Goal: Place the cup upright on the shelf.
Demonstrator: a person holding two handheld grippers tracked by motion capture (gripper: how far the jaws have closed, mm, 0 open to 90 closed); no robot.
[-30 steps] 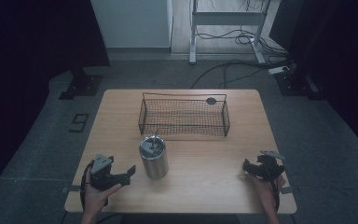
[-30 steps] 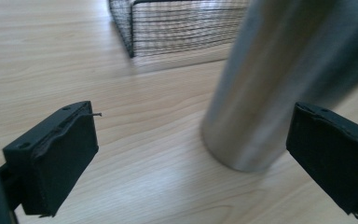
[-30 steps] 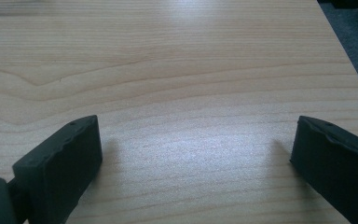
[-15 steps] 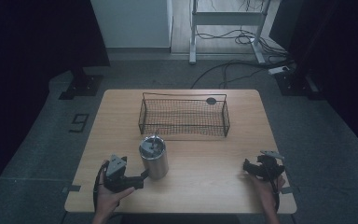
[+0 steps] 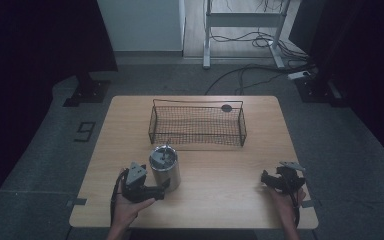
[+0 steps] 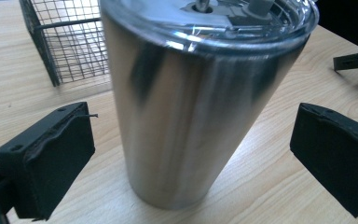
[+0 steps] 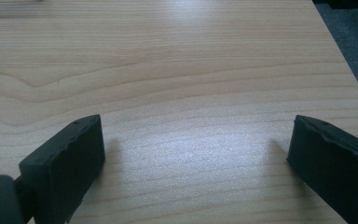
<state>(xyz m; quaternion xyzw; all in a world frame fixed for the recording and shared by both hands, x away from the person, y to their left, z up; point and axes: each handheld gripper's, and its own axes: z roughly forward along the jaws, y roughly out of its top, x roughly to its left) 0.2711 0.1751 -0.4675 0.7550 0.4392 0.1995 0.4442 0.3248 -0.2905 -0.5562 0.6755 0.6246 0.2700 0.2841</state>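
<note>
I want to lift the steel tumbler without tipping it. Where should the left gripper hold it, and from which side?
Probably grip the steel tumbler around its middle wall, coming level from the person's side, as the left gripper is lined up now with open jaws on both sides. It stands upright and narrows toward the base, so a low grip might slip. The clear lid looks unsuitable to hold.

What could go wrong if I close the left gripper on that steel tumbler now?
1. The left gripper is open with its jaws low on the tapered, polished tumbler; a squeeze might let the smooth wall slide up and out.
2. The tumbler stands tall on a narrow base, so an off-centre push could tip it toward the wire basket just behind.
3. Its clear lid has openings; any contents could spill.
</note>
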